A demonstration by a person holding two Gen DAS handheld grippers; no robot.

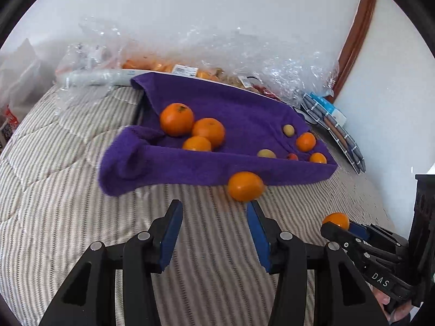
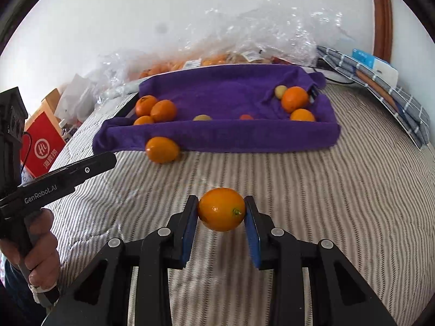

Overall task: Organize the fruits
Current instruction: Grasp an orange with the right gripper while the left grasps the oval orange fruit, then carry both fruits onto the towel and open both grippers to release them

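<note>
A purple towel (image 1: 236,103) (image 2: 228,89) lies over a tray on the striped bed. Three oranges (image 1: 208,130) (image 2: 163,110) sit grouped at its left, and several small fruits (image 1: 305,141) (image 2: 295,99) at its right. One loose orange (image 1: 245,186) (image 2: 162,149) lies on the bed against the towel's front edge. My left gripper (image 1: 214,209) is open and empty, just short of that loose orange. My right gripper (image 2: 221,203) is shut on an orange (image 2: 221,209) above the bed; it also shows in the left wrist view (image 1: 335,220).
Crumpled clear plastic bags (image 1: 272,62) (image 2: 258,32) with more fruit lie behind the towel by the wall. A folded checked cloth (image 1: 334,127) (image 2: 380,87) lies at the right. A red package (image 2: 43,146) stands at the bed's left edge.
</note>
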